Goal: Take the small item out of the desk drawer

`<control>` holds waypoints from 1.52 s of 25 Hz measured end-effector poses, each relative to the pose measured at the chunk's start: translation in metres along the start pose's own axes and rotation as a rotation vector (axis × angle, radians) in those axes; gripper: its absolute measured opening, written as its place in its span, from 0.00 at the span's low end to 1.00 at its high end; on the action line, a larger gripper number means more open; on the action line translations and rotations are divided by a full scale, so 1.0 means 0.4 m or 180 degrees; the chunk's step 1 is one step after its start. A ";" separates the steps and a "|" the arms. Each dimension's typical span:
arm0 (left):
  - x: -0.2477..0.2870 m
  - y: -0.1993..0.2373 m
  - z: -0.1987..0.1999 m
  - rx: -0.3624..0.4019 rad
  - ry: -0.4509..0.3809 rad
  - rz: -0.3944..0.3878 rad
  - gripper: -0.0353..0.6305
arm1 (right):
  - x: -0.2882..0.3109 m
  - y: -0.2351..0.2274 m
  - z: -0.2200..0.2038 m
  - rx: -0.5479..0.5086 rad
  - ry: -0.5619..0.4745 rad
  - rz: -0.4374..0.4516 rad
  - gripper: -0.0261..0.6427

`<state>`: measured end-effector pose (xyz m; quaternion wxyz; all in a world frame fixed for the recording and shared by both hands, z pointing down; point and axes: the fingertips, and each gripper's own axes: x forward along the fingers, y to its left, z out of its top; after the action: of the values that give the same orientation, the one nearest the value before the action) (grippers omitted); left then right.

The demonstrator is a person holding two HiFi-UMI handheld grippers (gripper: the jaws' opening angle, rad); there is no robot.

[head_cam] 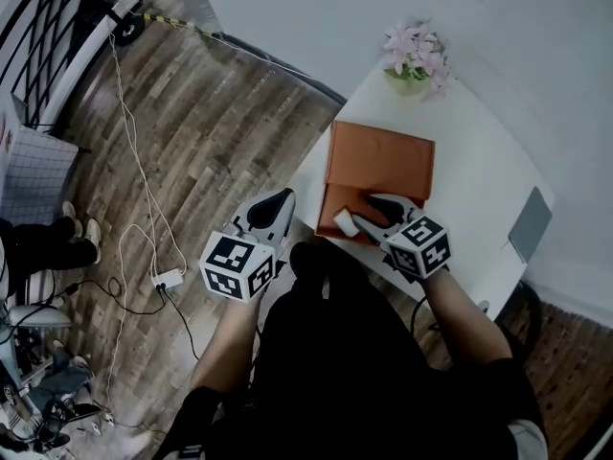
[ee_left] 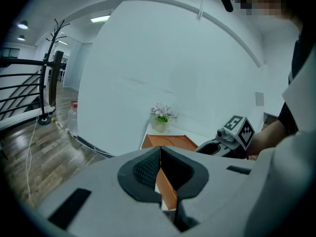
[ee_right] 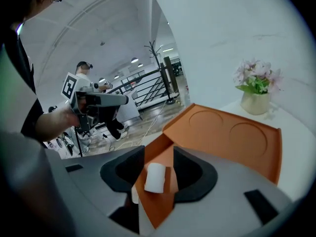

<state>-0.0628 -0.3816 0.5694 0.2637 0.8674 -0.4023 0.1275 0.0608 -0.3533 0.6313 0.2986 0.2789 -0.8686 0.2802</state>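
The small white item (ee_right: 155, 177) lies in the open orange drawer (ee_right: 154, 204), between the wide-apart jaws of the right hand-held gripper (ee_right: 159, 154). Left of the drawer, the left hand-held gripper (ee_left: 160, 169) has its jaws closed together on nothing.

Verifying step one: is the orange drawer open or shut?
Open: the drawer juts from the orange box, small white item lying inside, between the right gripper's parted jaws.
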 end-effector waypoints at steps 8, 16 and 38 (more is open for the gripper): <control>-0.013 0.033 -0.061 -0.0139 0.0018 0.0025 0.07 | 0.092 0.004 -0.082 -0.0222 0.0533 -0.0117 0.38; -0.071 0.059 -0.074 -0.0215 -0.0057 0.0115 0.07 | 0.153 0.021 -0.149 -0.0292 0.1057 -0.0130 0.38; -0.149 -0.008 -0.071 -0.0094 -0.0109 -0.0111 0.07 | 0.131 -0.043 -0.195 -0.0568 0.1267 -0.0644 0.29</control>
<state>-0.0989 -0.3265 0.5659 0.2717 0.8723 -0.3934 0.1021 0.0653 -0.3307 0.7240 0.5139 0.2764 -0.7816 0.2205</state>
